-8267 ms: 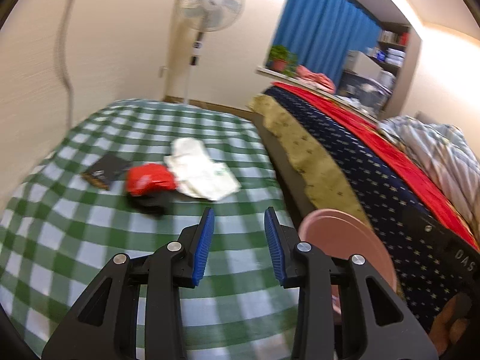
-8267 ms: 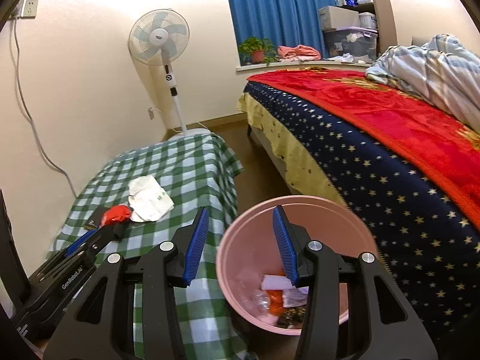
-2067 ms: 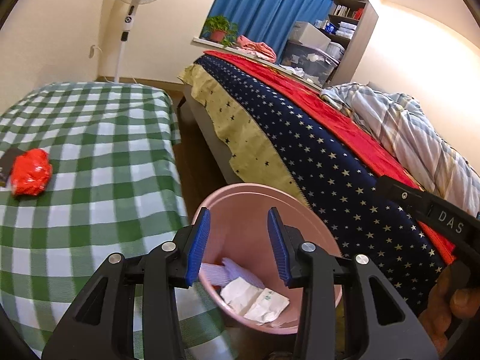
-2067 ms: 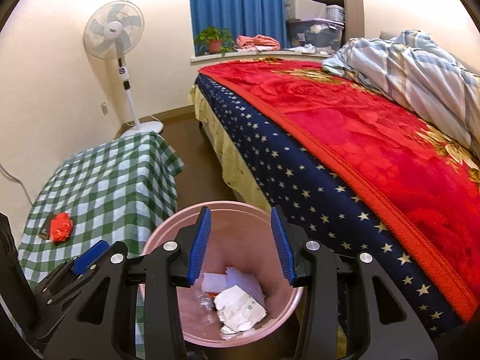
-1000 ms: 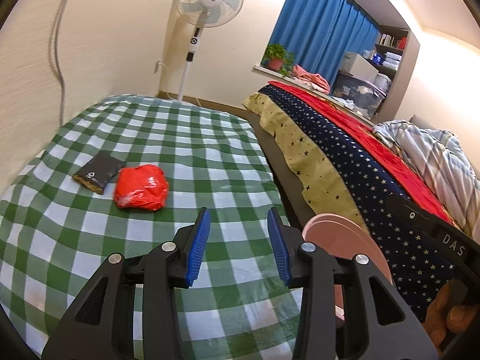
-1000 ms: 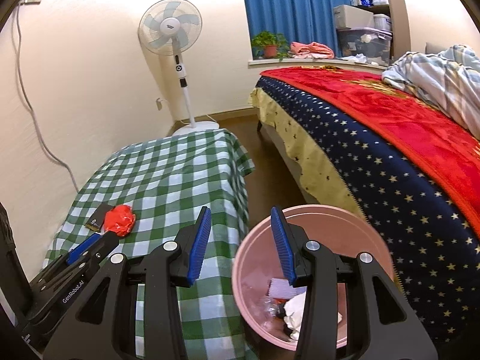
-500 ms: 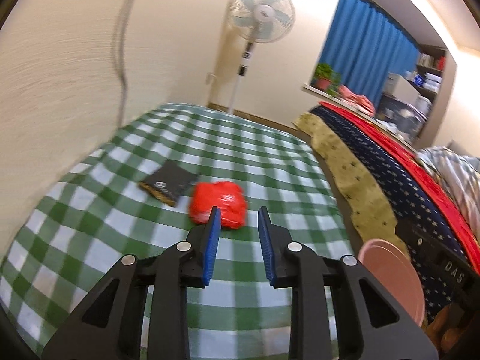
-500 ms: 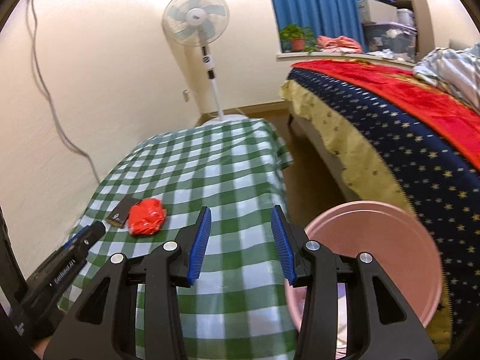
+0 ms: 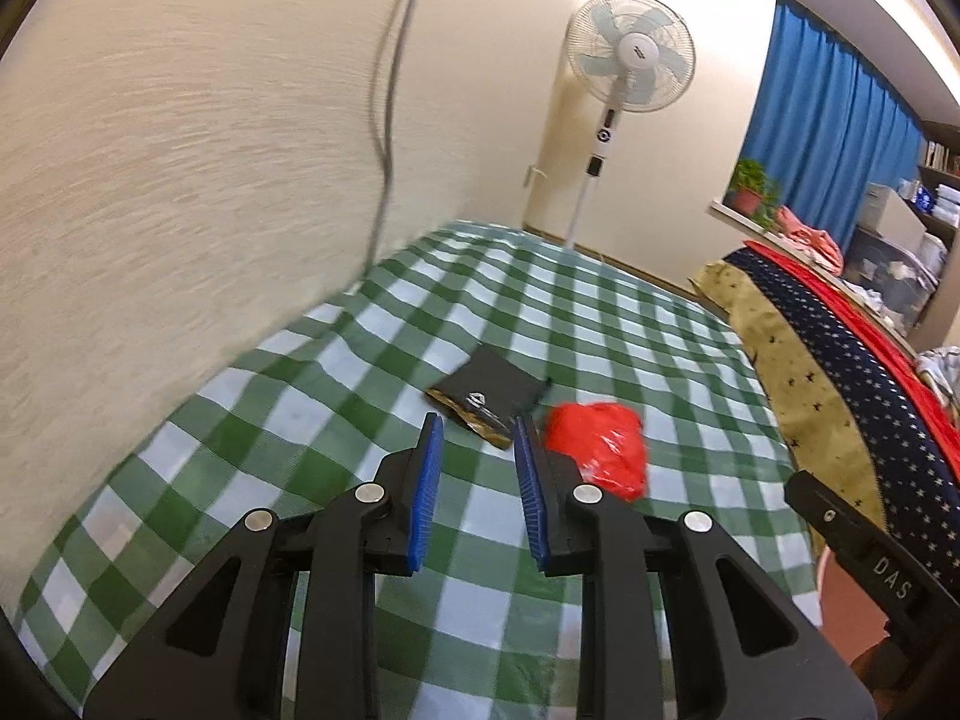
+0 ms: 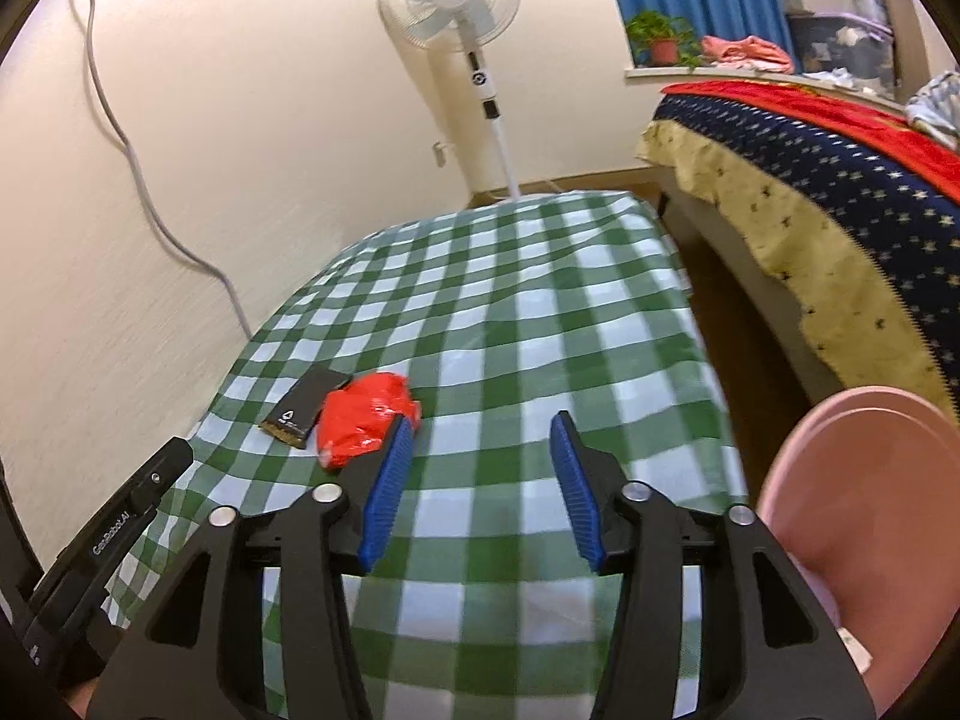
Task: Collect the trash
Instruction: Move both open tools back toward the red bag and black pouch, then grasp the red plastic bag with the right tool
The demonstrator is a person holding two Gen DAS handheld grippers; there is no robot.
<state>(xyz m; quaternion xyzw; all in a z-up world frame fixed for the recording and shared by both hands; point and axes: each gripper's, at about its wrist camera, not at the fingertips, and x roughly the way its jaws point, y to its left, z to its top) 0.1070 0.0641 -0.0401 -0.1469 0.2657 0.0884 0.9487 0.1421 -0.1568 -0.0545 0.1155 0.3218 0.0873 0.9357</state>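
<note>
A crumpled red wrapper (image 9: pixel 597 447) (image 10: pixel 363 419) and a flat black packet (image 9: pixel 489 393) (image 10: pixel 303 405) lie side by side on the green checked tablecloth (image 9: pixel 600 324) (image 10: pixel 510 324). My left gripper (image 9: pixel 477 483) is open and empty, low over the cloth, its tips just short of the black packet. My right gripper (image 10: pixel 480 480) is open and empty over the cloth, the red wrapper just beyond its left fingertip (image 10: pixel 396 450). The pink bin (image 10: pixel 864 516) stands at the table's right edge.
A cream wall (image 9: pixel 180 150) with a hanging cable (image 10: pixel 138 168) runs along the table's left side. A standing fan (image 9: pixel 624 78) (image 10: pixel 456 6) is behind the table. A bed with a starred blue and red cover (image 9: pixel 870 372) (image 10: pixel 840 180) lies to the right across a narrow floor gap.
Both grippers have swung left from the bin to the table. The left gripper has closed in on the black packet and its jaws have narrowed. The white paper seen earlier now lies in the bin.
</note>
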